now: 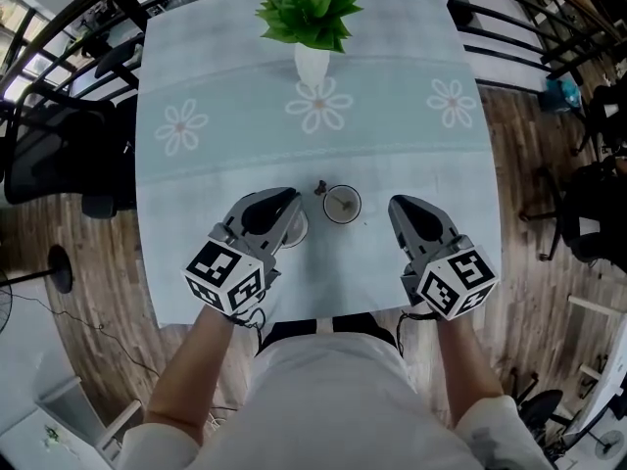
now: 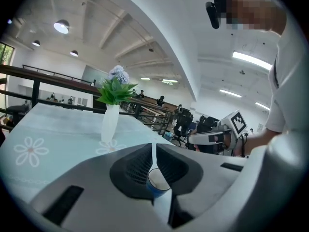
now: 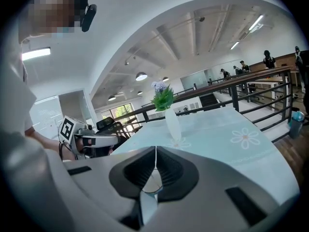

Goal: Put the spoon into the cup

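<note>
A dark-rimmed cup [image 1: 342,205] stands on the pale tablecloth near the table's front. The spoon [image 1: 323,190] seems to lean in the cup, its handle end sticking out past the rim at the upper left. My left gripper [image 1: 291,202] hovers just left of the cup, above a round white thing [image 1: 297,229]. In the left gripper view the jaws [image 2: 154,148] are together with nothing between them, and a blue cup with a white inside [image 2: 157,182] shows in the hollow behind the tips. My right gripper [image 1: 397,206] hangs right of the cup; its jaws [image 3: 155,151] are also together and empty.
A white vase with a green plant [image 1: 312,37] stands at the table's far middle. The table [image 1: 196,184] has a flower-patterned cloth. Dark chairs [image 1: 59,155] and railings ring the table on a wooden floor. The person's body is at the front edge.
</note>
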`<state>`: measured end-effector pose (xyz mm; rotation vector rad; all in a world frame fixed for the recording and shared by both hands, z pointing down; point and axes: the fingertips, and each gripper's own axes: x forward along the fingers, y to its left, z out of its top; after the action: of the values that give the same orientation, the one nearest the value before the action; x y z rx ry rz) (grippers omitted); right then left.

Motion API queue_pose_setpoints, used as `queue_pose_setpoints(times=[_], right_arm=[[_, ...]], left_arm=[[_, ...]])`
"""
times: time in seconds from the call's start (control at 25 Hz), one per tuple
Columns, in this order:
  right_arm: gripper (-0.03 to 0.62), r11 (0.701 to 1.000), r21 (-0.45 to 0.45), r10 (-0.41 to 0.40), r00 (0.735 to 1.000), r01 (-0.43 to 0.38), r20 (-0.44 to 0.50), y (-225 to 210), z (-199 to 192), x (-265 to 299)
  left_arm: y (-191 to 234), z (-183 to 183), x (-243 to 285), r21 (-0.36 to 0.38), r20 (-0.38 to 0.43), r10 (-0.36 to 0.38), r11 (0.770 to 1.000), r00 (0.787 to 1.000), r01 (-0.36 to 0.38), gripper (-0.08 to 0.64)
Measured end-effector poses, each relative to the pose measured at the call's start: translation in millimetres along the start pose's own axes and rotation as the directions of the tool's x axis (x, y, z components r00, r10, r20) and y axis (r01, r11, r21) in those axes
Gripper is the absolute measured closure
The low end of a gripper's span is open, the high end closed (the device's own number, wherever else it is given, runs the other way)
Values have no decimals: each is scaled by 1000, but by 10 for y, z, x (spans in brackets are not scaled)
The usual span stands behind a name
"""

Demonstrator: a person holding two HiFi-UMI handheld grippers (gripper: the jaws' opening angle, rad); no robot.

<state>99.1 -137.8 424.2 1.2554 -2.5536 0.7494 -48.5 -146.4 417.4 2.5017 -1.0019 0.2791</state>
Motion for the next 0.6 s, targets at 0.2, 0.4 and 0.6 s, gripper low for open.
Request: queue_pose_setpoints(times=[0.2,0.4,0.6], right_arm=[[569,1000,-11,0,1000,1,30,134,138,-38],[569,1000,-28,10,999,-8,52,289,260,-69],[569,999,-45,19,997,-15,73,440,369,-115]], left_arm=[[-94,217,-177,7,50,-25,1000,998,24,529],[-196,379,-329,29,85,-47,999,995,44,536],[-296,459,-456,68,97,-71,996,993,65,538]])
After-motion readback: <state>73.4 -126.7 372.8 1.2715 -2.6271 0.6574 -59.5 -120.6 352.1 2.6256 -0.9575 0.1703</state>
